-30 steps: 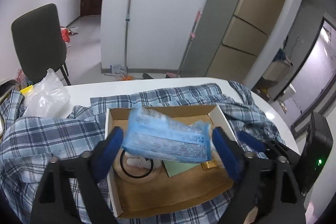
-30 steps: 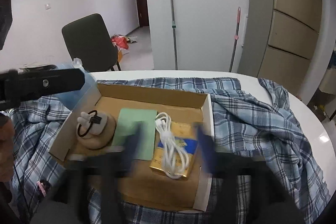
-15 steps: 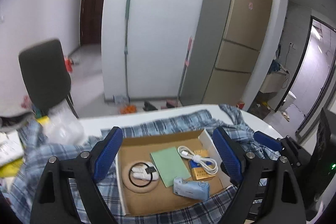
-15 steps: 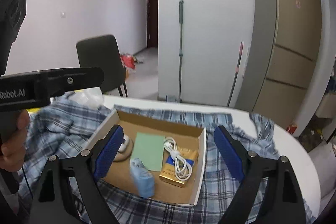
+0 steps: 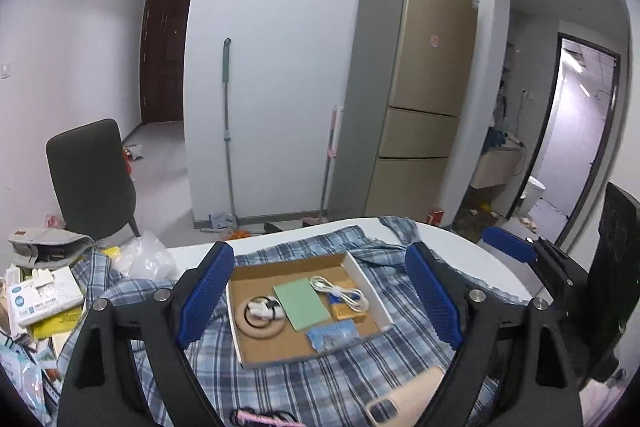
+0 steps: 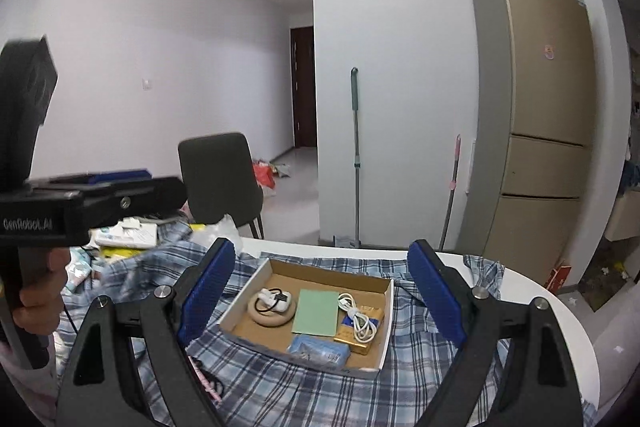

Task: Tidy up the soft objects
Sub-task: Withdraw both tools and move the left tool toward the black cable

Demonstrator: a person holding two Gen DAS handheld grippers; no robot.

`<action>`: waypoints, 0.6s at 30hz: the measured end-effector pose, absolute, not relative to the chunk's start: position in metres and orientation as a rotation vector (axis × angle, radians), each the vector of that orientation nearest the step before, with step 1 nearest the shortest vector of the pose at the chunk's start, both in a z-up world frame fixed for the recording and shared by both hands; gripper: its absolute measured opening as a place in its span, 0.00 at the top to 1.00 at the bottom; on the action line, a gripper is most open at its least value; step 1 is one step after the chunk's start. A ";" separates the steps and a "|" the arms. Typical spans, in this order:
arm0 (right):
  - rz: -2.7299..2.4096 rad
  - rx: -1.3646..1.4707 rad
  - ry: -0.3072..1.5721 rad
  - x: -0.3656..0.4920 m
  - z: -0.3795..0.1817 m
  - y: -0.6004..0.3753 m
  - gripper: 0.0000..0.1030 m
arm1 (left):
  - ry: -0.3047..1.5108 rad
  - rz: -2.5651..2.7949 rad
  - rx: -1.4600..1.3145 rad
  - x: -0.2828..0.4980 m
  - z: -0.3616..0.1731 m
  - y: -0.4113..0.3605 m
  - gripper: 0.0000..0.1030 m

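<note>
A shallow cardboard box [image 5: 360, 269] [image 6: 248, 289] sits on a blue plaid shirt [image 5: 304, 383] [image 6: 320, 391] spread over a white table. In the box lie a blue tissue pack [image 5: 334, 334] [image 6: 318, 347], a green card [image 5: 302, 302] [image 6: 316, 311], a white cable [image 5: 340, 294] [image 6: 358, 319] on a yellow packet, and a wooden ring [image 5: 260, 317] [image 6: 272, 309]. My left gripper [image 5: 320, 299] is open and empty, raised well above and behind the box. My right gripper [image 6: 322, 297] is open and empty, also raised above the box.
Papers, packets and a clear plastic bag [image 5: 144, 259] are piled on the table's left. A phone [image 5: 404, 403] and a pink object [image 5: 260, 419] lie on the shirt near me. A dark chair [image 5: 92, 175], mops and a fridge [image 5: 416, 87] stand behind the table.
My left gripper let go of the blue tissue pack, which now lies in the box's front. Both grippers have pulled up and back from the box.
</note>
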State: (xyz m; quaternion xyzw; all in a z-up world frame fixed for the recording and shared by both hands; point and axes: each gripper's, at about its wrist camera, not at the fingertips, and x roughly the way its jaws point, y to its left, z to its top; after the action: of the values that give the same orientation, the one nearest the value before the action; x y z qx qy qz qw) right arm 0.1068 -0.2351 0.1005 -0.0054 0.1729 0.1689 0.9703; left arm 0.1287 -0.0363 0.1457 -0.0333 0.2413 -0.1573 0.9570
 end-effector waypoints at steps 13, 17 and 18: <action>0.329 0.057 0.395 0.068 0.082 -0.258 0.13 | 0.419 -0.306 -0.034 0.049 0.144 -0.027 0.11; 0.318 0.075 0.443 0.066 0.066 -0.263 0.13 | 0.409 -0.289 -0.096 0.033 0.130 -0.017 0.00; 0.315 0.077 0.456 0.066 0.061 -0.263 0.13 | 0.409 -0.287 -0.107 0.030 0.127 -0.016 0.00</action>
State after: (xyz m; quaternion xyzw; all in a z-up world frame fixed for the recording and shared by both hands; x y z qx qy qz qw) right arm 0.0658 -0.2635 0.0613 0.0378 0.2250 0.1555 0.9611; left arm 0.0303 -0.0157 0.1270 -0.0528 0.2021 -0.1420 0.9676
